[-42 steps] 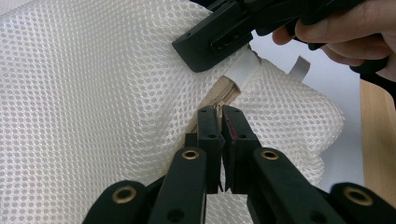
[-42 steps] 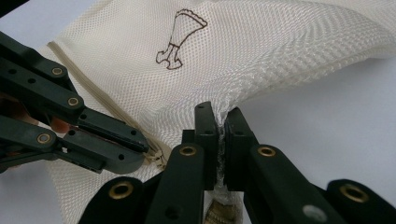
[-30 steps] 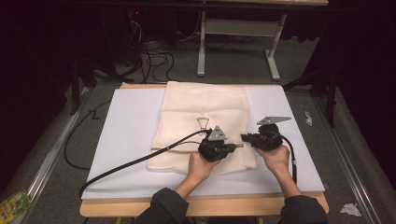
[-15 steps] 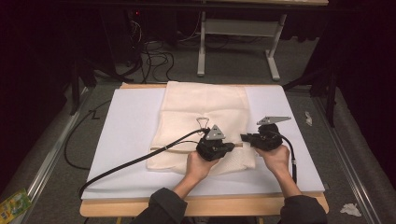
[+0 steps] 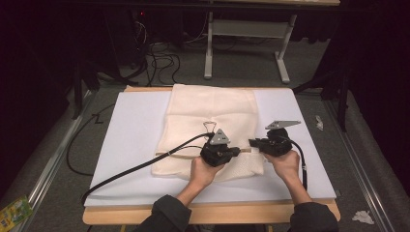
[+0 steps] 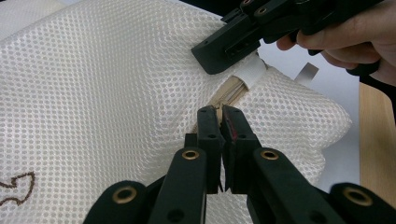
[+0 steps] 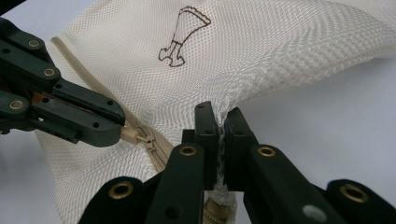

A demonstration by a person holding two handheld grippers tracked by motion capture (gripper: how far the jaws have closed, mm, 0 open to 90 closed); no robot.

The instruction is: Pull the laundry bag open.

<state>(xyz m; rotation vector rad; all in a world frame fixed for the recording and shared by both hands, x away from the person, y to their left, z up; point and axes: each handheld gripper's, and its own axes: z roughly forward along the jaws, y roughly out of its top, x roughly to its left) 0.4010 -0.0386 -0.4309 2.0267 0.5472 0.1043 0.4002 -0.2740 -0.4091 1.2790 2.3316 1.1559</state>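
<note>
Cream mesh bag lies flat on the white table in the high view, both grippers at its near edge. In the left gripper view, the left gripper pinches the zipper pull. In the right gripper view, the right gripper clamps a fold of mesh beside the zipper.

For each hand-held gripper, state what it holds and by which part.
The left hand-held gripper pinches the zip pull of the mesh laundry bag. The right hand-held gripper clamps the bag's mesh beside the zip.
</note>
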